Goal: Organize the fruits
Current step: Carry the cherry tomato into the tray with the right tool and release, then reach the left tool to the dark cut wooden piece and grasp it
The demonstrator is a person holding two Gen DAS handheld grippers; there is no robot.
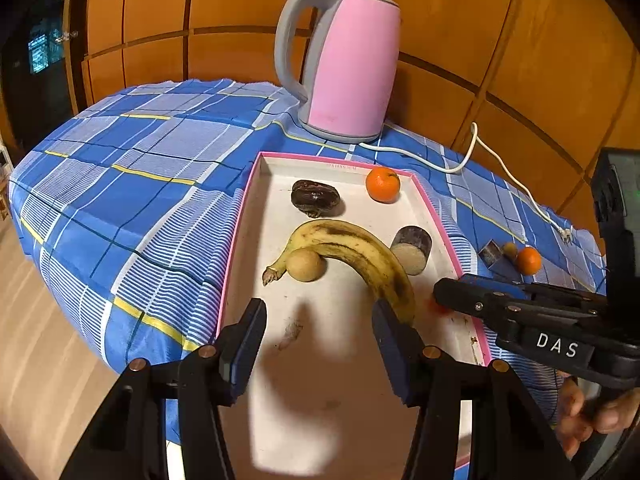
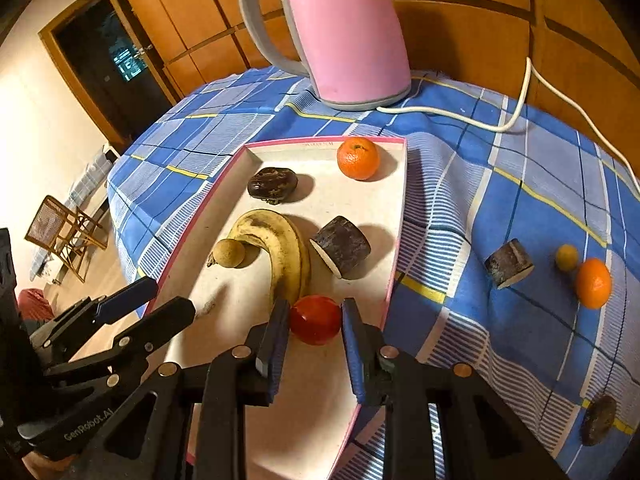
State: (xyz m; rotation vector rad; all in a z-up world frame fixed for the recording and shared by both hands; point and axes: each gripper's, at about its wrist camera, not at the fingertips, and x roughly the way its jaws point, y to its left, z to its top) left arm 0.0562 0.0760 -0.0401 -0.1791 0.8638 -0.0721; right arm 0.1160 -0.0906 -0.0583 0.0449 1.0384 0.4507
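Observation:
A pink-rimmed white tray (image 1: 248, 208) (image 2: 400, 216) holds a banana (image 1: 360, 252) (image 2: 280, 248), an orange (image 1: 383, 184) (image 2: 357, 158), a dark wrinkled fruit (image 1: 315, 197) (image 2: 272, 184), a small tan round fruit (image 1: 306, 265) (image 2: 229, 253) and a dark cut cylinder piece (image 1: 412, 248) (image 2: 342, 246). My right gripper (image 2: 315, 322) (image 1: 444, 298) is shut on a red tomato (image 2: 316, 319), low over the tray's near right part. My left gripper (image 1: 318, 324) (image 2: 168, 296) is open and empty above the tray's near end.
A pink kettle (image 1: 344, 60) (image 2: 340, 28) stands behind the tray, its white cord (image 1: 472, 152) (image 2: 516, 112) trailing right. On the blue checked cloth right of the tray lie another cylinder piece (image 2: 509, 263), a small yellow fruit (image 2: 567, 257), an orange (image 2: 593, 283) and a dark fruit (image 2: 599, 420).

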